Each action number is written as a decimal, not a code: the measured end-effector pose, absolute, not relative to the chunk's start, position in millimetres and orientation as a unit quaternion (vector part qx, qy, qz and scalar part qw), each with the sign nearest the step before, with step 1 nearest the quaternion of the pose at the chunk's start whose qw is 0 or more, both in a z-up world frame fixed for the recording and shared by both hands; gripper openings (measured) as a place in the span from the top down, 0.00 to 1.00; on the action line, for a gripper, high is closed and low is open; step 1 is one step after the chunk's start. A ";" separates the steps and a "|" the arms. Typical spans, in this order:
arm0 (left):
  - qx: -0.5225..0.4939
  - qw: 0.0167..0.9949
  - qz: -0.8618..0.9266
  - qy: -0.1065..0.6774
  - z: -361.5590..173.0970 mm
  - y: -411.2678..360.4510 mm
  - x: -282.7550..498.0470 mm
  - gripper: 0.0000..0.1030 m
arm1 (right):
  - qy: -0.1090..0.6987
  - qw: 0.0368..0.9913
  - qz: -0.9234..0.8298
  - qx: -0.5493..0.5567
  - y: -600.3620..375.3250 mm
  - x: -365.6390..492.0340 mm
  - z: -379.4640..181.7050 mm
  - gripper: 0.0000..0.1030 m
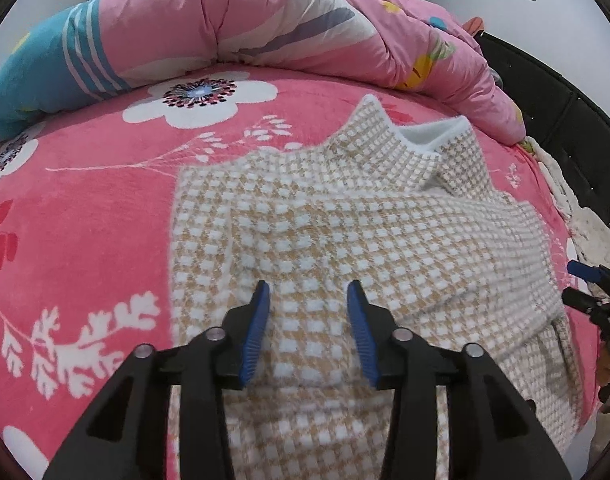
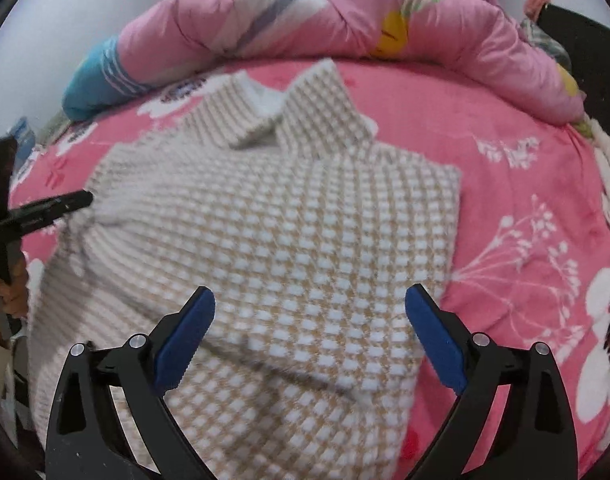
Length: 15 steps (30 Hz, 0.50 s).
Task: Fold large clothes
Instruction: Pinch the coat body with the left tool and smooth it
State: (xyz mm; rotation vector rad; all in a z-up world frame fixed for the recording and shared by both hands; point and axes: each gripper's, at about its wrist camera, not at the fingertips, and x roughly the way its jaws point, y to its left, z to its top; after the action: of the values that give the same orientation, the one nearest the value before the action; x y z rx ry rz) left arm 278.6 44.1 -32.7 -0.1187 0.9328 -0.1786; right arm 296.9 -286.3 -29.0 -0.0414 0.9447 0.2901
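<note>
A beige-and-white checked garment [image 1: 345, 220] [image 2: 285, 220] lies spread on the bed, its white-lined collar [image 1: 409, 140] [image 2: 297, 112] at the far end. One sleeve is folded across the body. My left gripper [image 1: 309, 286] hovers low over the near part of the garment. Its blue pads [image 1: 257, 328] stand apart with a ridge of fabric between them, and they do not press on it. My right gripper [image 2: 310, 291] is wide open above the near right part of the garment, holding nothing. Each gripper also shows at the edge of the other view: right gripper [image 1: 589, 288], left gripper [image 2: 45, 208].
The bed has a pink fleece sheet [image 1: 85, 220] [image 2: 525, 184] with white flowers. A bunched pink quilt [image 1: 265, 20] [image 2: 345, 20] lies along the far side. A black bed frame [image 1: 565, 112] [image 2: 585, 40] runs along the right. A person's hand [image 2: 9, 292] holds the left gripper.
</note>
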 end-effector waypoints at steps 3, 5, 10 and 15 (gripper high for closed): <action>-0.056 0.888 -0.084 0.450 -26.1 42.1 272.3 0.50 | 0.456 0.877 0.152 -0.006 -286.9 290.7 -23.8 0.09; -0.051 0.888 -0.084 0.449 -21.5 39.5 267.2 0.44 | 0.459 0.875 0.155 -0.009 -282.5 281.8 -24.1 0.09; -0.031 0.891 -0.080 0.446 -16.8 30.6 253.9 0.26 | 0.466 0.870 0.160 -0.027 -265.1 260.9 -36.3 0.09; -0.018 0.888 -0.067 0.455 -23.9 30.9 247.7 0.23 | 0.484 0.860 0.159 -0.042 -251.7 259.8 -54.9 0.09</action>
State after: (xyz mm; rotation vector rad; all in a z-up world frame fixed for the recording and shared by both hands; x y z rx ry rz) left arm 247.7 30.9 -23.9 -0.0379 0.9450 -0.1394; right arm 259.8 -251.7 -54.9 -0.0871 1.0156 0.3327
